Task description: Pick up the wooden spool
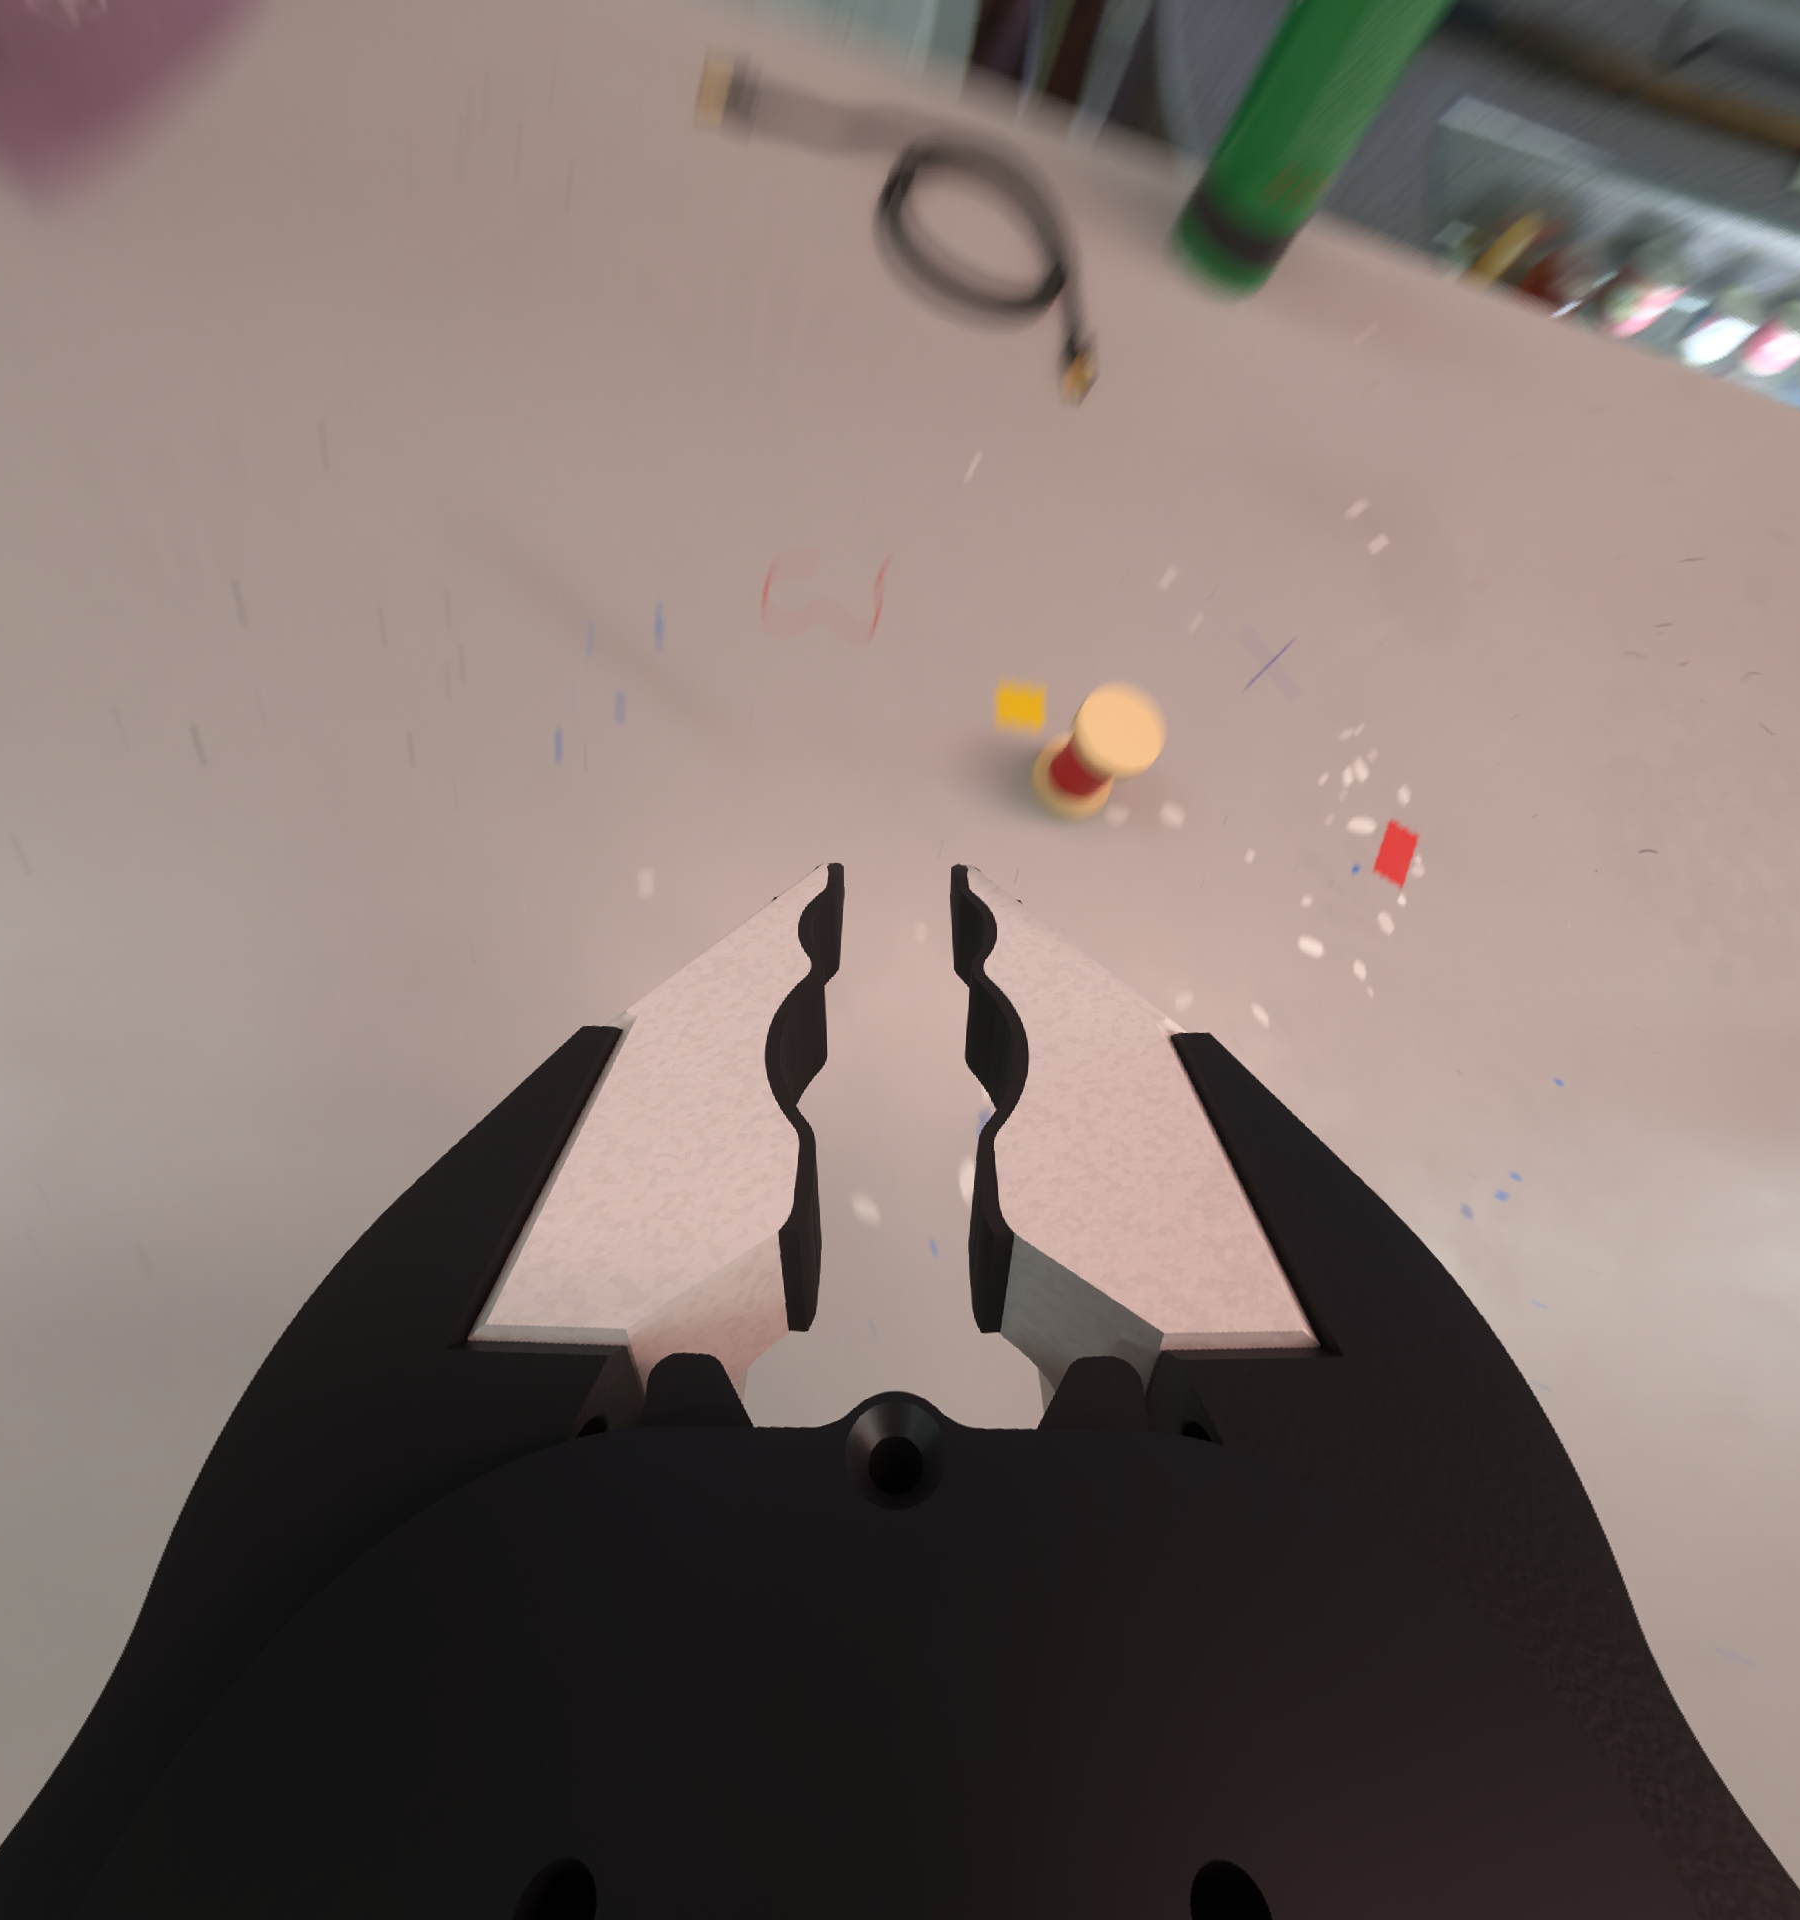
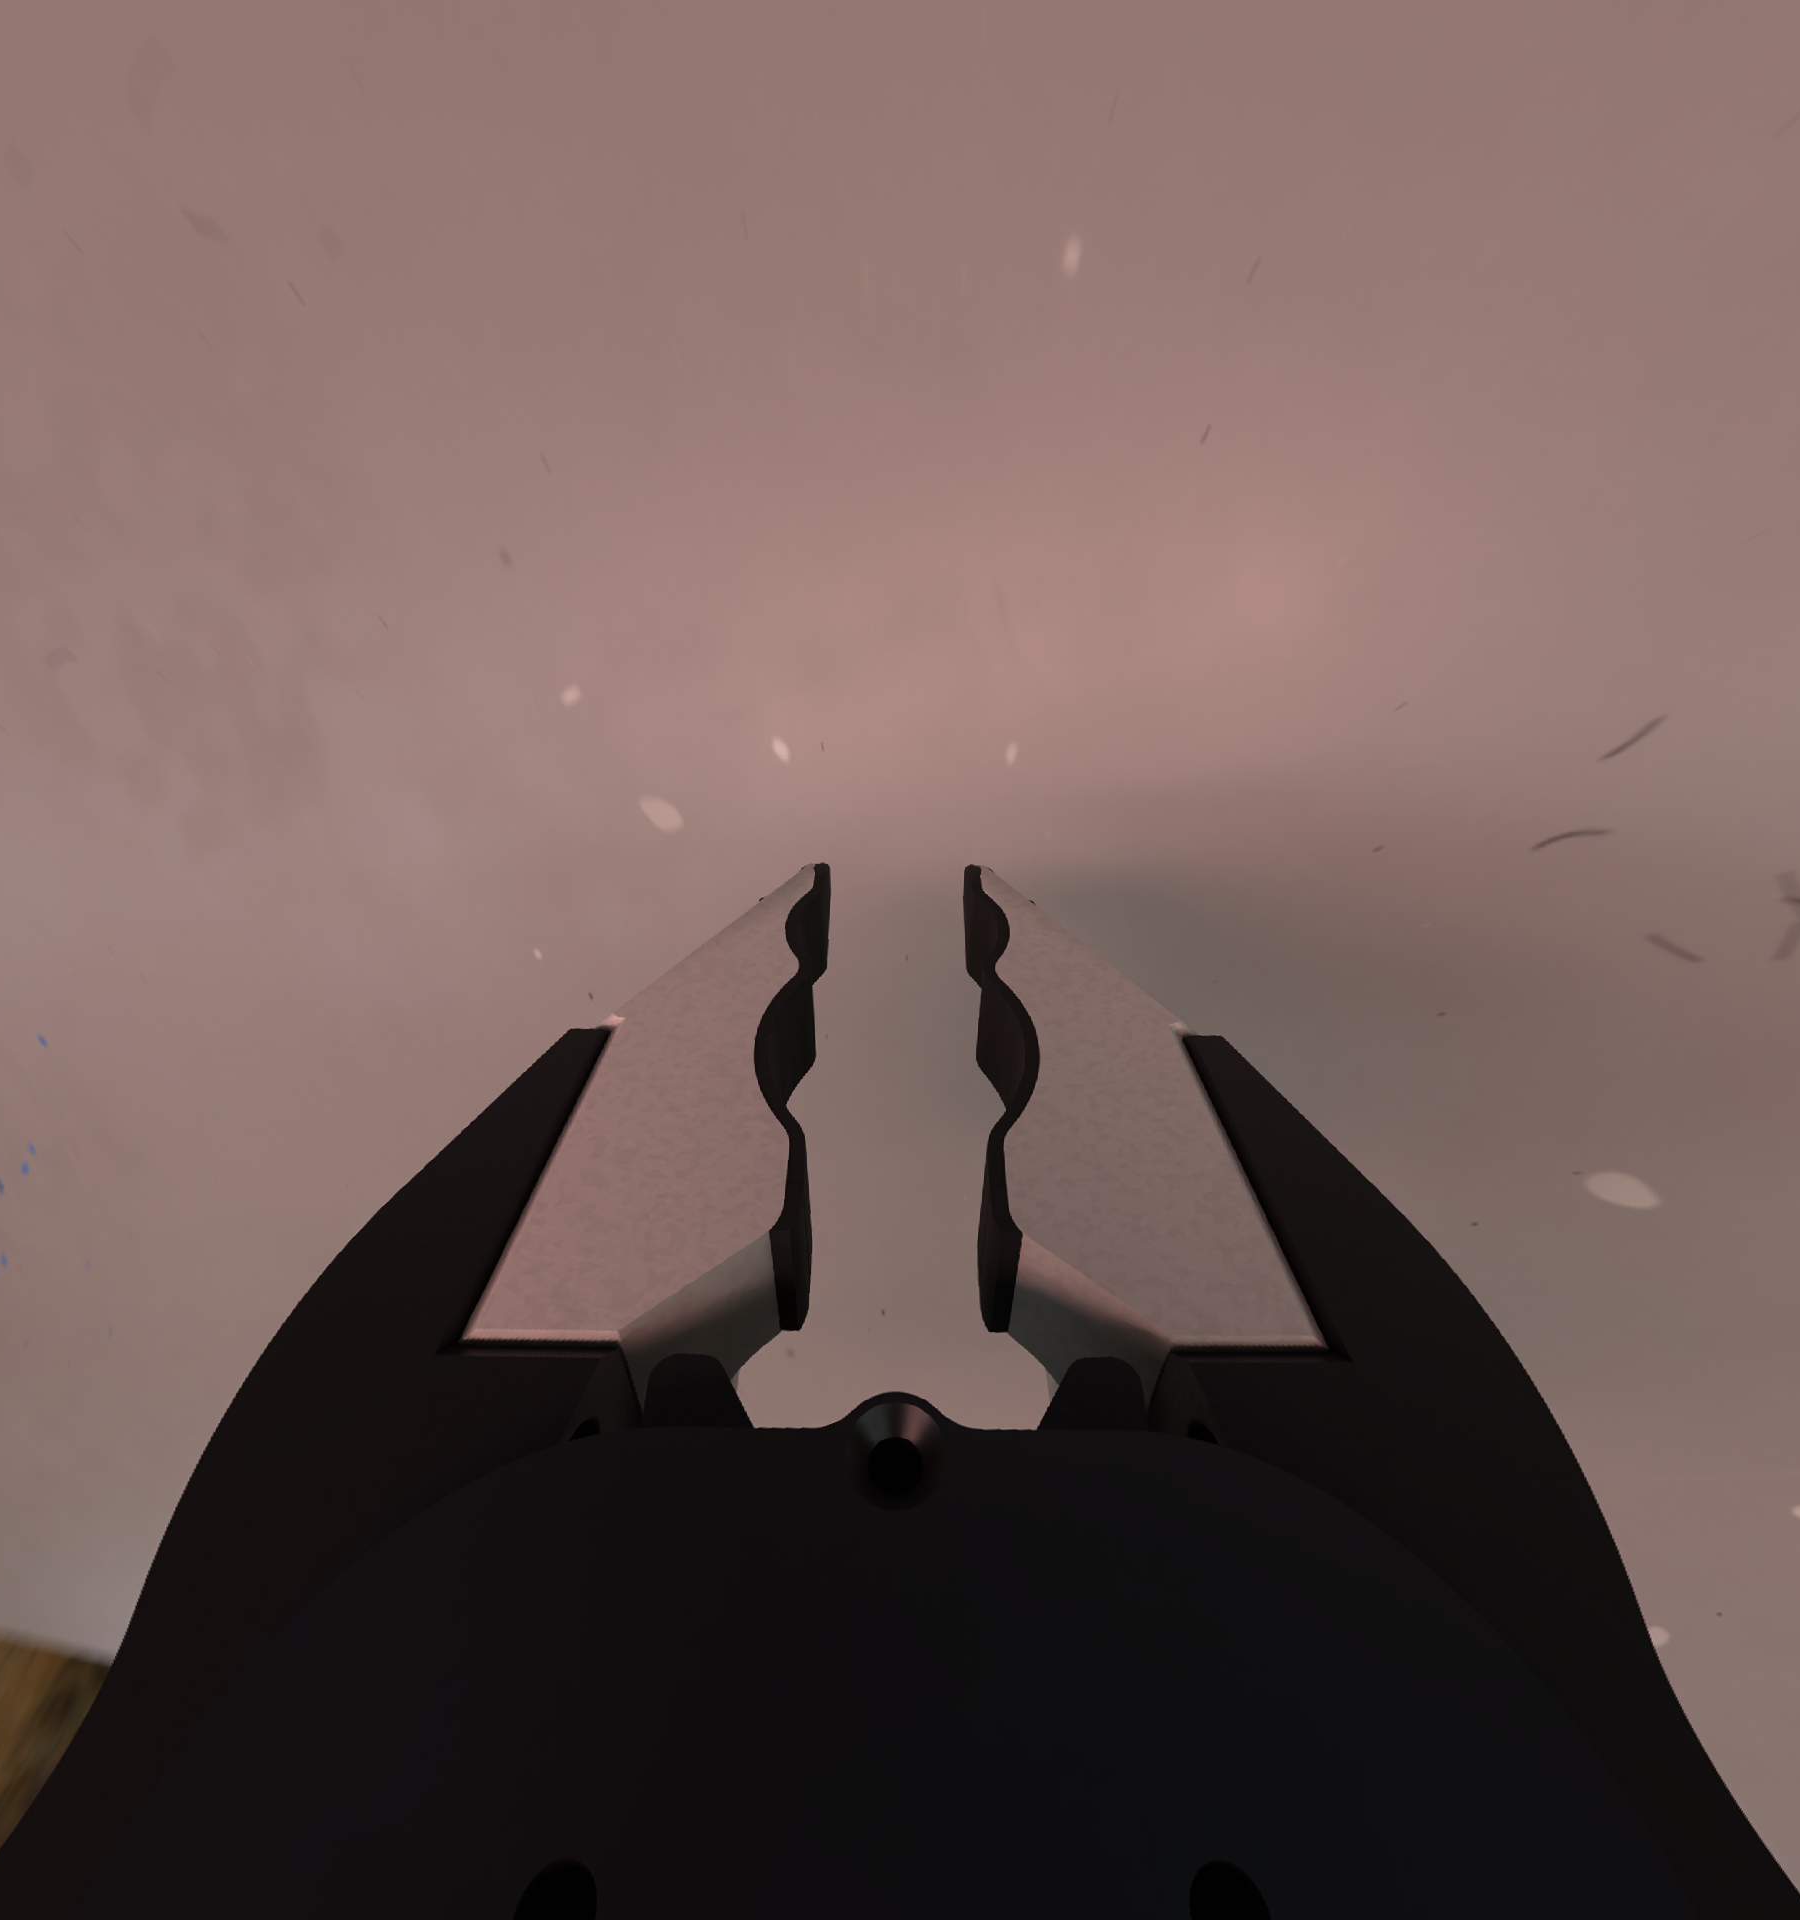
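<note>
Two grippers show, each with its jaws parted and nothing between them. The left gripper [image 1: 897, 871] hangs over a pale pinkish table [image 1: 356, 935], its fingers pointing forward across the surface. The spool [image 1: 1098, 750] stands on the table ahead of the fingertips and a little to their right, apart from them; its wooden top disc leans toward the right, and red thread wraps its middle. A small yellow square [image 1: 1020, 707] lies just beside the spool on its left. A red square [image 1: 1395, 853] lies farther right, among scattered white flecks. A thin red squiggle [image 1: 823, 597] marks the table beyond the spool, to the left.

Farther off, a coiled black cable [image 1: 969, 234] lies on the table, one end reaching toward the spool. A green cylinder [image 1: 1280, 135] stands to the cable's right, near the table's far edge. A blurred grey object with a tan end [image 1: 761, 99] lies to the cable's left, too smeared to identify. A purplish patch [image 1: 65, 83] fills the far left corner, also blurred. Shelves with coloured items [image 1: 1654, 260] run behind the table on the right.

The right gripper [image 2: 896, 871] looks onto a bare stretch of the same table [image 2: 875, 416], dotted with white flecks and dark slivers. A strip of wooden floor [image 2: 13, 1714] shows at the lower left corner. The spool is out of this view.
</note>
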### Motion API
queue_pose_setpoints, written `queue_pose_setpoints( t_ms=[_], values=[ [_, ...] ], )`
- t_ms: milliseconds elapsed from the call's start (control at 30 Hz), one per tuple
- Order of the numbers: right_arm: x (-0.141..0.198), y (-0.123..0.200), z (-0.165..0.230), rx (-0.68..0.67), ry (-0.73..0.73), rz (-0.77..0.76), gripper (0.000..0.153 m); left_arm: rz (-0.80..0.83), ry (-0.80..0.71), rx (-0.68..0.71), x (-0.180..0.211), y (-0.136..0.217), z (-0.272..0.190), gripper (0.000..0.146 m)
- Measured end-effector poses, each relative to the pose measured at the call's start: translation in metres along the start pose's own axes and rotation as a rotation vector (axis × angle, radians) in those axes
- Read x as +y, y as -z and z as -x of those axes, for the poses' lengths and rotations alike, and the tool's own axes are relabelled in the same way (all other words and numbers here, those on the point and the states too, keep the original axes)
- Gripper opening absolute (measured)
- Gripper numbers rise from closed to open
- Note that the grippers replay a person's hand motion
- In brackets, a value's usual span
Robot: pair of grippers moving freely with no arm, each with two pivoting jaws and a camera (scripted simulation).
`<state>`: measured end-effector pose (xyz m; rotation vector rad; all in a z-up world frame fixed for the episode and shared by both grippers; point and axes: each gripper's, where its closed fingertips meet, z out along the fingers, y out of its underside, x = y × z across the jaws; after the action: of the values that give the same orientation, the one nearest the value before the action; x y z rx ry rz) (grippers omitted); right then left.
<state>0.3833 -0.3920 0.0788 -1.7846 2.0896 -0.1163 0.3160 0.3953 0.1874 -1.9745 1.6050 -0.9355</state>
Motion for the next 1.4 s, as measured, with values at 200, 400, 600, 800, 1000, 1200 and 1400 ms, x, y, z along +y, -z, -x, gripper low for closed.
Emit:
queue_pose_setpoints(
  t_ms=[200, 400, 600, 800, 1000, 1200, 1400],
  values=[
    [-0.068, 0.106, 0.042, -0.036, 0.181, -0.671, 0.028, -0.748, -0.625, 0.004, -0.077, 0.027, -0.100, 0.047],
    [-0.066, 0.211, 0.120, -0.307, 0.483, -1.418, 0.045, -0.658, -0.910, 0.008, -0.058, -0.039, -0.161, 0.042],
    [-0.039, 0.245, 0.171, -0.544, 0.649, -1.604, 0.047, -0.395, -1.059, -0.011, -0.023, -0.095, -0.170, 0.052],
    [-0.040, 0.218, 0.204, -0.459, 0.843, -1.519, 0.049, -0.165, -1.294, 0.000, -0.013, -0.133, -0.158, 0.051],
    [-0.048, 0.189, 0.220, -0.464, 0.888, -1.420, 0.050, 0.347, -1.533, 0.033, 0.018, -0.180, -0.107, 0.069],
    [-0.050, 0.180, 0.227, -0.483, 0.897, -1.386, 0.049, 0.610, -1.614, 0.093, 0.044, -0.216, -0.080, 0.056],
    [-0.056, 0.170, 0.226, -0.491, 0.867, -1.345, 0.047, 0.617, -1.601, 0.178, 0.048, -0.219, -0.080, 0.043]
  ],
)
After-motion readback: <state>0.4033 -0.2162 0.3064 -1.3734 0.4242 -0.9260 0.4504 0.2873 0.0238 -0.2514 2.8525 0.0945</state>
